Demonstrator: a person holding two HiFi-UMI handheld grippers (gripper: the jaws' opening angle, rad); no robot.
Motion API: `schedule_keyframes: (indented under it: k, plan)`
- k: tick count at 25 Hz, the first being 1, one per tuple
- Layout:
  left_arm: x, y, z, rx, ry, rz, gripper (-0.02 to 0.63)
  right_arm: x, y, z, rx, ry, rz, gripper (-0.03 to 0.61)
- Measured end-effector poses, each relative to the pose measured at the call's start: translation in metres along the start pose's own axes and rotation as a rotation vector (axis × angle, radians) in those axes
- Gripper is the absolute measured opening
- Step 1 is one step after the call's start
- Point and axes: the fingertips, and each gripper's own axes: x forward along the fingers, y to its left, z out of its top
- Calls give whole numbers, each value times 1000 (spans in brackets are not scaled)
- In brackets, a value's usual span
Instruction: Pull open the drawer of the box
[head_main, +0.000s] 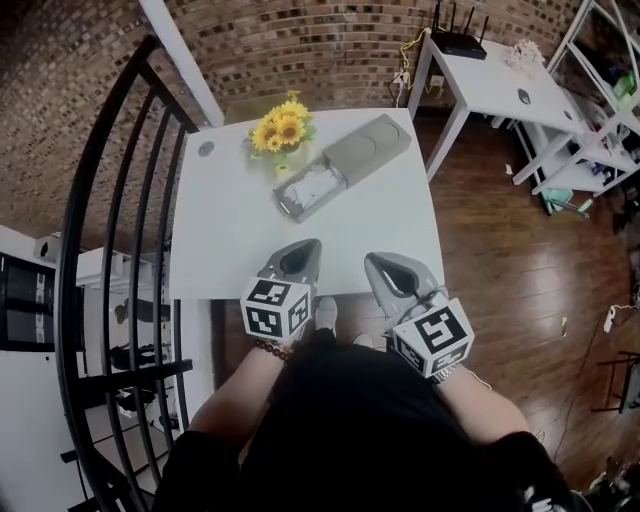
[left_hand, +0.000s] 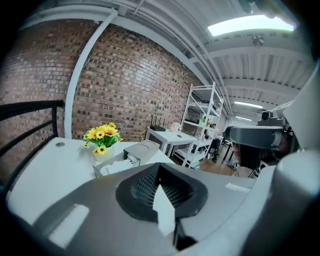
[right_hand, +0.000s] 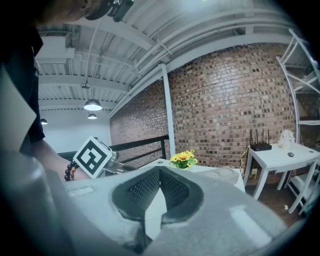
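Setting: loft-style office or lab workspace, indoors.

Evidence:
- Exposed red brick wall (head_main: 320, 50) along the far side.
- Dark wooden plank floor (head_main: 500, 260).
- White-painted beam ceiling with a long strip light (left_hand: 250, 24).
- Plain white square table (head_main: 220, 250) near.
- Second white desk (head_main: 495, 95) far right, carrying a black antenna router (head_main: 458, 42).
- White metal shelving rack (left_hand: 202, 122) at right.
- Black metal railing (left_hand: 30, 110) at left.

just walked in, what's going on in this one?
A person holds a gripper in each hand at the near edge of the white table, clear of the box. The left gripper and right gripper are both shut, nothing between the jaws. The drawer already stands pulled out, something white inside, beside yellow flowers.
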Motion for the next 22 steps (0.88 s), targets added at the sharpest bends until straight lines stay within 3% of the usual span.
schedule_keyframes:
  k: [6, 22]
  plan:
    - [-15, -27, 1, 76, -14, -12, 14, -11, 9, -2, -2, -15, 15, -11]
    - [-26, -55, 1, 151, -28, -12, 14, -26, 11, -2, -8, -34, 28, -11]
